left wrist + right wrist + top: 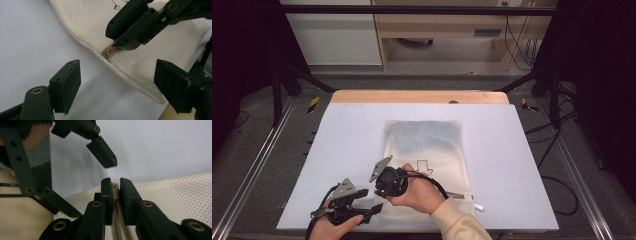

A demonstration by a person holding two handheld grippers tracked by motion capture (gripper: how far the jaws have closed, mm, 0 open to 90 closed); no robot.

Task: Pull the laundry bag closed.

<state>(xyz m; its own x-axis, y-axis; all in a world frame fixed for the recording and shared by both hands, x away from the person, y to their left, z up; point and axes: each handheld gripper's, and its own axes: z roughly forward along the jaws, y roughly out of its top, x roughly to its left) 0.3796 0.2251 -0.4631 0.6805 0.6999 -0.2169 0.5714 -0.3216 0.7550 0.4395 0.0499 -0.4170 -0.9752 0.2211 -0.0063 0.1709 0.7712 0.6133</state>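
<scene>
While the right tool (pixel 114 188) is pinching the zipper pull (pixel 110 52) at the near left corner of the mesh bag (pixel 424 150), the left tool (pixel 117 82) stands spread just beside that corner, holding nothing. If nothing anchors the cloth, the cream, honeycomb-woven bag, lying flat on the table (pixel 337 150), may simply drag along and bunch.

Pale lilac table top (pixel 347 150), cream mesh bag (pixel 424 150) lying flat, seemingly filled.
</scene>
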